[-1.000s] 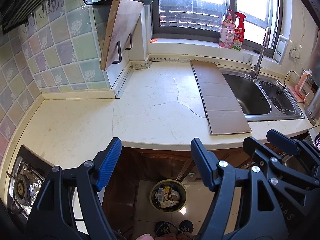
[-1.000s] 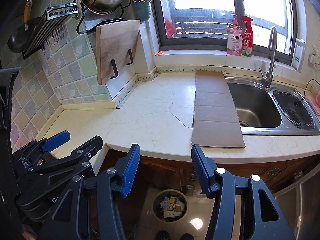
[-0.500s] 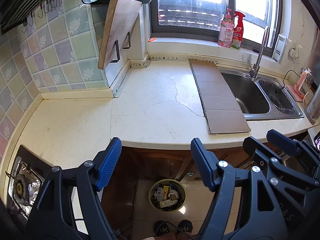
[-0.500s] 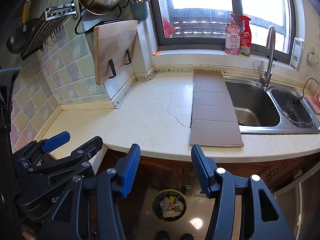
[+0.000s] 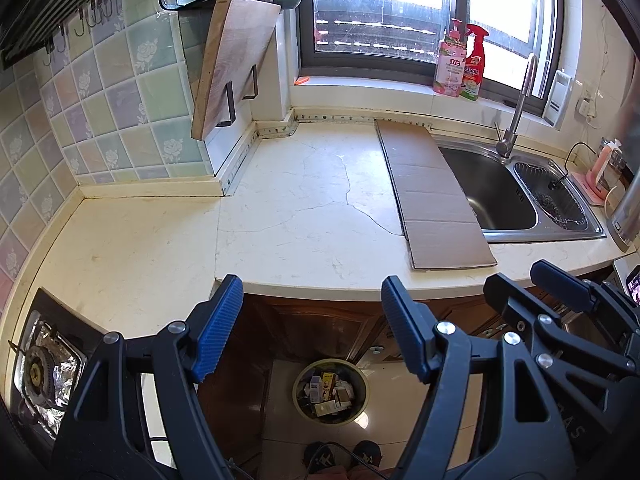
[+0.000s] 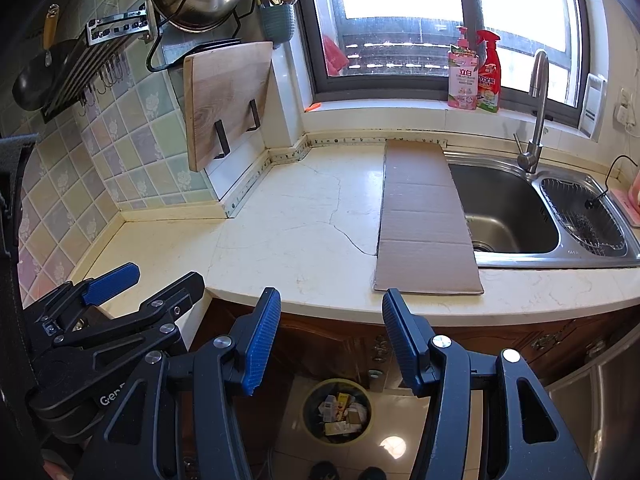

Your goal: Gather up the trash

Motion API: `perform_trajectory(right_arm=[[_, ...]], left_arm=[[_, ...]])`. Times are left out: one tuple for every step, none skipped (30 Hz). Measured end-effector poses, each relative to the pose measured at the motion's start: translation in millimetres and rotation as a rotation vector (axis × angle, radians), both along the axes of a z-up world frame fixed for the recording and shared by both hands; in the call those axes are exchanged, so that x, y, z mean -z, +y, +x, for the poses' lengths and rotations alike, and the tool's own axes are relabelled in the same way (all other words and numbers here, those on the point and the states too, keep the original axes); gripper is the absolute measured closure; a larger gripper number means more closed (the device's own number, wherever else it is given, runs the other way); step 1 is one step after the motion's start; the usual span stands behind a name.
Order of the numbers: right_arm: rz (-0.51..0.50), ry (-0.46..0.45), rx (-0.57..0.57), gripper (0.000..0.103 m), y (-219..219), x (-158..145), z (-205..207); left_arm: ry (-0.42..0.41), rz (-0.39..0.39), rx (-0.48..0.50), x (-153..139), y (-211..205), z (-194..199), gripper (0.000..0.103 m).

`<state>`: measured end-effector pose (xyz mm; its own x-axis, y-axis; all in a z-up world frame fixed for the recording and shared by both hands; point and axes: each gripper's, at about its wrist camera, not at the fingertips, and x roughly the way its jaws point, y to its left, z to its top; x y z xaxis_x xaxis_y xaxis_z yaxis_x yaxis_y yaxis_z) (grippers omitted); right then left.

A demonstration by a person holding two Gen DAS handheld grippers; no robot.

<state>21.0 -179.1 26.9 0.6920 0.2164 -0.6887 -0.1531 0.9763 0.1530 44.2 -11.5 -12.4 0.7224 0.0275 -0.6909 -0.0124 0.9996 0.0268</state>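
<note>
Both tongs hang in the air in front of the counter (image 5: 280, 216), tipped down. The left gripper (image 5: 312, 332) and the right gripper (image 6: 330, 340) are wide apart and hold nothing. The trash bin (image 6: 337, 408) sits on the floor below, full of small boxes.

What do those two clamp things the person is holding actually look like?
Both the left gripper and the right gripper have matte black, angular frames with triangular cut-outs and silver screw heads. Each carries two jaws faced with ribbed blue pads. Pale lettering is printed on the black bodies, only partly readable.
</note>
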Motion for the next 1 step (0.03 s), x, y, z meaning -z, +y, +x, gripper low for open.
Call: perform_trajectory(right_arm=[[0.0, 0.0, 0.001, 0.049, 1.1, -0.4, -0.4]], left_arm=[[0.001, 0.0, 0.0, 0.4, -0.4, 0.3, 0.034]])
